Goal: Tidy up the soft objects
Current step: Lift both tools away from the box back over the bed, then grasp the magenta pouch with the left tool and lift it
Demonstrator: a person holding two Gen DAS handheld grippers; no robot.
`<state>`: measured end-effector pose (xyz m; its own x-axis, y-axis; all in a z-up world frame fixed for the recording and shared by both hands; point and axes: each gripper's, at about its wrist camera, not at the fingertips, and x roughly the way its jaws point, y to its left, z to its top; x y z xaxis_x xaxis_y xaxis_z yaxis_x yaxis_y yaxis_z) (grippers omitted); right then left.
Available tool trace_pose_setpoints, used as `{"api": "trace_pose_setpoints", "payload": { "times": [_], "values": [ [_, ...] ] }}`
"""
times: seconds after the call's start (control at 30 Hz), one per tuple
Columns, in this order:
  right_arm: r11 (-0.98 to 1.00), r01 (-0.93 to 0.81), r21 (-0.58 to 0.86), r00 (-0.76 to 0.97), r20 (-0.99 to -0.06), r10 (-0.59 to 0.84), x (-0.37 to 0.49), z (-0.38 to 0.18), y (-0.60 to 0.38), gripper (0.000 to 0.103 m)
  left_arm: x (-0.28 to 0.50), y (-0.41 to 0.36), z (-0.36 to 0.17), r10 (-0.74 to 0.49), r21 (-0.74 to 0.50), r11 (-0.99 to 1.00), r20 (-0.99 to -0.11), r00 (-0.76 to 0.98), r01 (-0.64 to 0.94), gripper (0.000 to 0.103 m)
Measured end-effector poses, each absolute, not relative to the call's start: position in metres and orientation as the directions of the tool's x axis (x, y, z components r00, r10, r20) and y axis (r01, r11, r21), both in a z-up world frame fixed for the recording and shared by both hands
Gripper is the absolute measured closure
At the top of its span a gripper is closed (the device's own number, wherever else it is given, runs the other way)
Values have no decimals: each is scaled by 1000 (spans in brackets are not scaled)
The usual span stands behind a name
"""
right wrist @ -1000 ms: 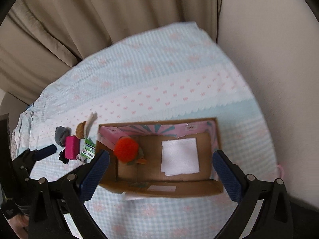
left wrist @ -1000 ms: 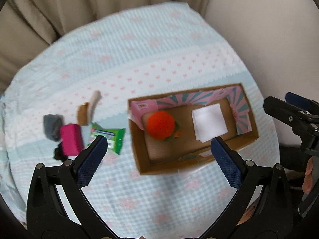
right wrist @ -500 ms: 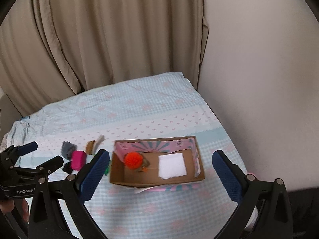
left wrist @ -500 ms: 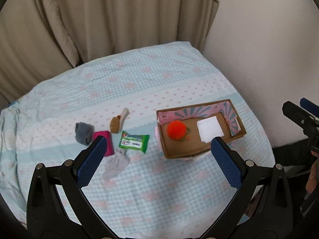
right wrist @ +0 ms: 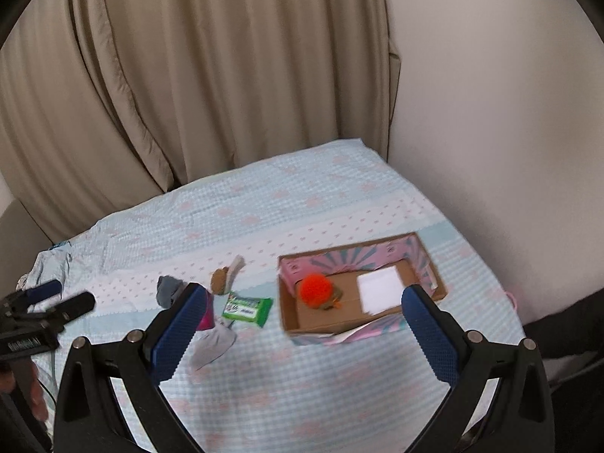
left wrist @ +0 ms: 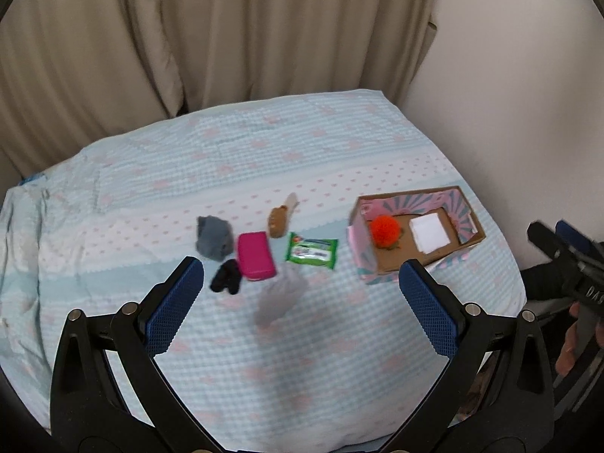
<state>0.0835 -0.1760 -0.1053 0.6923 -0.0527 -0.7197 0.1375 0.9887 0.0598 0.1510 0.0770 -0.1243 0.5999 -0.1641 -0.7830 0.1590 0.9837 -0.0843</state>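
An open cardboard box (left wrist: 363, 260) (right wrist: 288, 315) sits on the bed at the right. It holds an orange pom-pom (left wrist: 384, 228) (right wrist: 315, 289) and a white folded cloth (left wrist: 429, 231) (right wrist: 379, 288). Left of it lie a green wipes pack (left wrist: 312, 251) (right wrist: 247, 307), a brown and cream piece (left wrist: 280, 218) (right wrist: 225, 276), a pink pouch (left wrist: 256, 255), a grey cloth (left wrist: 213, 237) (right wrist: 170, 290), a black piece (left wrist: 226, 281) and a pale grey sock (left wrist: 278, 298) (right wrist: 212, 344). My left gripper (left wrist: 301, 309) and right gripper (right wrist: 302, 334) are open, empty, high above the bed.
The bed has a light blue cover with pink hearts (left wrist: 264, 173) (right wrist: 264, 204). Beige curtains (left wrist: 188, 37) hang behind it and a white wall (right wrist: 490, 113) stands at the right. The other gripper shows at each view's edge.
Both grippers have pulled up and back from the box. The view widened from the box alone to the whole bed and curtains. The objects have not moved.
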Motion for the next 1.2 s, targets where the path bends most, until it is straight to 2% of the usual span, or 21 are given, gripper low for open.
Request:
{"api": "trace_pose_setpoints", "payload": {
  "times": [0.23, 0.43, 0.8, 0.97, 1.2],
  "values": [
    [984, 165, 67, 692, -719, -67, 84, -135, -123, 0, 172, 128, -140, -177, -74, 979, -773, 609, 191, 0],
    [984, 162, 74, 689, -722, -59, 92, -165, -82, 0, 197, 147, -173, -193, -89, 975, -794, 577, 203, 0],
    [996, 80, 49, 640, -768, -13, 129, -260, -32, 0, 262, 133, -282, -258, -179, 960, -860, 440, 214, 1],
    [996, 56, 65, 609, -793, 17, 147, -310, -24, 0, 298, 122, -342, -240, -173, 963, -901, 362, 208, 13],
    [997, 18, 69, 556, -830, 48, 174, -380, -21, 4, 335, 114, -416, -216, -161, 967, -931, 293, 200, 13]
  ]
}}
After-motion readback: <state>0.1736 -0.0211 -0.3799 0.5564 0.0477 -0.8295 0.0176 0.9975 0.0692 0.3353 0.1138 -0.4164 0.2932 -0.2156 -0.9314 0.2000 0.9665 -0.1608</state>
